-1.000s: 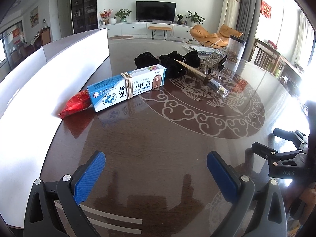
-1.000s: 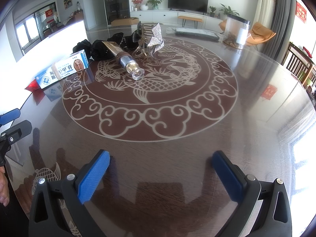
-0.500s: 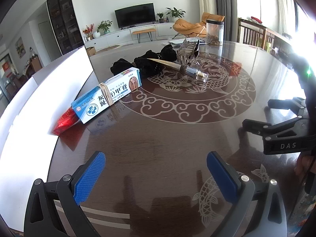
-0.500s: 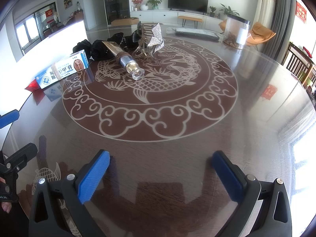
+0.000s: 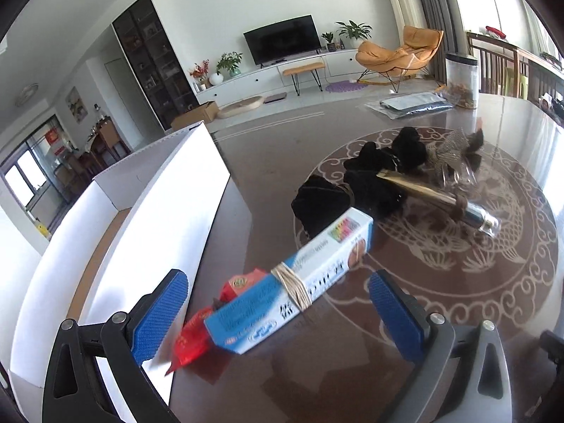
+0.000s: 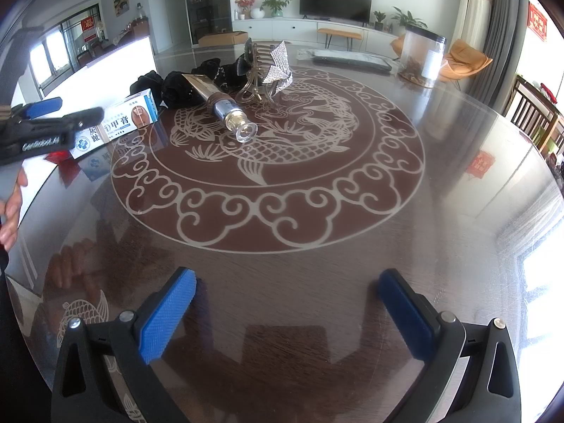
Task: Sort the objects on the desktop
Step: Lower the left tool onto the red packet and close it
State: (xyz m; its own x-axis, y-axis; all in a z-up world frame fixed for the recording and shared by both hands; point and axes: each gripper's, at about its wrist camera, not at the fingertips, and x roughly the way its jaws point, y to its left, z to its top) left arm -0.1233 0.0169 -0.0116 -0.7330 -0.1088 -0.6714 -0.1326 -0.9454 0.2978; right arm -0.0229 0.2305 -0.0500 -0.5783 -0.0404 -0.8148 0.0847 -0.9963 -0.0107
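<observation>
A blue-and-white ointment box [image 5: 292, 282] with a rubber band lies on the dark round table [image 6: 317, 282], a red packet [image 5: 197, 335] beside it. My left gripper [image 5: 278, 313] is open, its blue pads on either side of the box's near end, apart from it. In the right wrist view the same box [image 6: 123, 123] lies at the left behind the left gripper [image 6: 53, 112]. A gold tube [image 6: 218, 102], black cloth [image 6: 176, 88] and a hair claw [image 6: 261, 74] sit farther back. My right gripper [image 6: 282, 317] is open over bare table.
A white open box [image 5: 116, 239] stands along the table's left edge. A clear jar [image 6: 423, 56] and a flat plastic bag [image 6: 349, 60] are at the far side. A hand [image 6: 10, 211] holds the left gripper's handle.
My left gripper has moved forward and left to the ointment box, which now lies between its open fingers. The right gripper has stayed still.
</observation>
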